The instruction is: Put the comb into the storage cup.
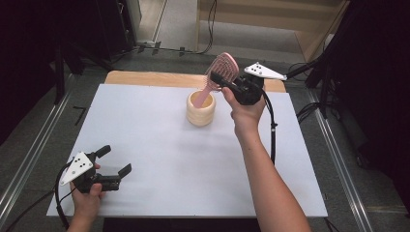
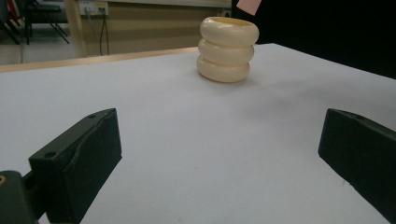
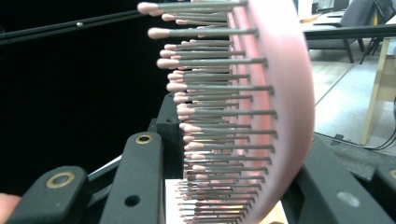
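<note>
Over the cup (image 1: 201,108), your right gripper (image 1: 223,81) pinches the light, stiff hairbrush (image 1: 223,68) across its springy bristles; left gripper (image 1: 115,163) gapes empty.

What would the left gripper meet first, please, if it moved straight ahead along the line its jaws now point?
Probably the cream ribbed cup. The left gripper stands open over bare white table, and the cup sits ahead, slightly right of centre, so a pass just beside it is possible.
</note>
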`<action>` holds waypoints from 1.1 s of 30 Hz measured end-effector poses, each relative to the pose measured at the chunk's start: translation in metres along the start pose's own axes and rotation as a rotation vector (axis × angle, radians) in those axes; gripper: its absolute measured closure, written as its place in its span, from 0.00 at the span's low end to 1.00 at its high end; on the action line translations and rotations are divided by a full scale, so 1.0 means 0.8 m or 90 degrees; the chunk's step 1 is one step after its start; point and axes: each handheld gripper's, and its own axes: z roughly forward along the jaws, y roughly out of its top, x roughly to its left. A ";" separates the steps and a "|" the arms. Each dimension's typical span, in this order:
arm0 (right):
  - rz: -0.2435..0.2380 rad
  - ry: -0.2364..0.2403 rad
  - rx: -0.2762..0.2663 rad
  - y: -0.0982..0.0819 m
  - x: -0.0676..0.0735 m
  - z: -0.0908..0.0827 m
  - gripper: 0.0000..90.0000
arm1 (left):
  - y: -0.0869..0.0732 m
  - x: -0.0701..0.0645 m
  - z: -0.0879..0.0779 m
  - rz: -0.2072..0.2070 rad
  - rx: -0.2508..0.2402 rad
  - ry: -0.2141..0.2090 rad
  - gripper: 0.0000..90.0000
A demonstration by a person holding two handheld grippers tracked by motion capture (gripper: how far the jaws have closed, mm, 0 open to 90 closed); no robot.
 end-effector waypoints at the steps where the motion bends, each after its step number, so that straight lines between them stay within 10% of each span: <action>1: -0.002 -0.002 0.000 0.000 -0.001 0.001 0.68 | 0.000 0.000 0.000 0.000 0.000 0.000 0.00; 33: 0.003 -0.040 0.020 -0.015 -0.023 0.025 0.68 | 0.000 -0.002 0.001 0.009 0.002 -0.003 0.00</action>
